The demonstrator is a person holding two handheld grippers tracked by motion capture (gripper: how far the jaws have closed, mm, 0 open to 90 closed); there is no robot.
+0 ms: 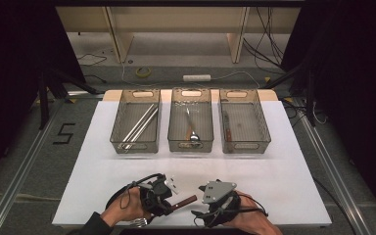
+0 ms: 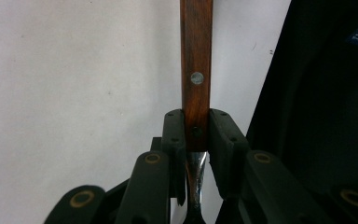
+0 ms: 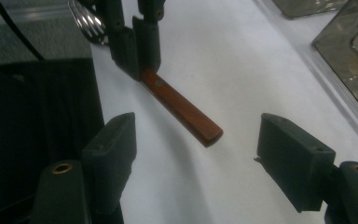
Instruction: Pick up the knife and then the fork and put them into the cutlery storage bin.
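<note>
High view: a wooden-handled fork (image 1: 183, 201) is held near the table's (image 1: 284, 161) near edge, handle pointing right toward the right gripper (image 1: 199, 214).

Left gripper view: the left gripper (image 2: 196, 135) is clamped on the handle.

Right gripper view: jaws are spread wide, the handle end lying just beyond and between them.

A fork (image 3: 87, 21) with a silver head and reddish-brown wooden handle, black tools (image 1: 172, 196), a white table (image 1: 284, 161) and three smoky translucent grey bins (image 1: 119, 128) against dark surroundings.
</note>
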